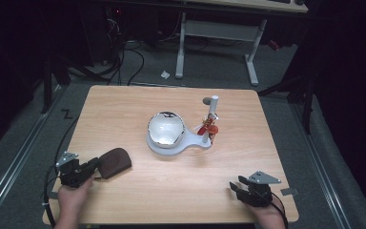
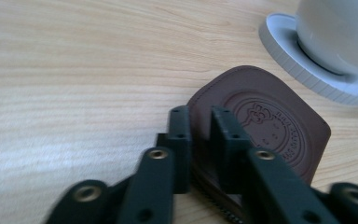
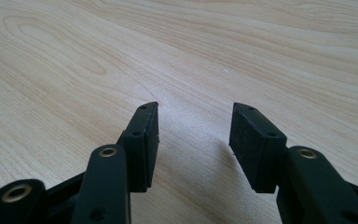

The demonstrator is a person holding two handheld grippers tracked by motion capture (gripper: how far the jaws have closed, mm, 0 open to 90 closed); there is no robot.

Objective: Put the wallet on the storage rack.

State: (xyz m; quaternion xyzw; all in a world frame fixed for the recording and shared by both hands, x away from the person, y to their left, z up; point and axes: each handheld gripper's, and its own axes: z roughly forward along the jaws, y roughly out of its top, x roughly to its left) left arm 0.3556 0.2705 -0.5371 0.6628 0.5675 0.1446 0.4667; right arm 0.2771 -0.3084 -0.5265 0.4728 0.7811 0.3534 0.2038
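A brown leather pouch [image 1: 115, 161] with an embossed round stamp lies flat near the table's front left corner. My left gripper [image 1: 94, 164] reaches it from the left, and in the left gripper view its jaws [image 2: 200, 116] stand close together with the near edge of the pouch [image 2: 270, 116] pinched between the pads. At the front right, my right gripper [image 1: 236, 185] rests low over bare wood. In the right gripper view its jaws [image 3: 193, 114] are spread apart with nothing between them.
A white stand [image 1: 171, 145] at the table's middle carries a shiny domed bowl [image 1: 166, 129], and a white post [image 1: 213, 112] with a small red piece [image 1: 209, 129] rises from its right end. The stand's rim [image 2: 298, 70] lies just beyond the pouch. A desk frame [image 1: 219, 33] stands behind the wooden table [image 1: 171, 191].
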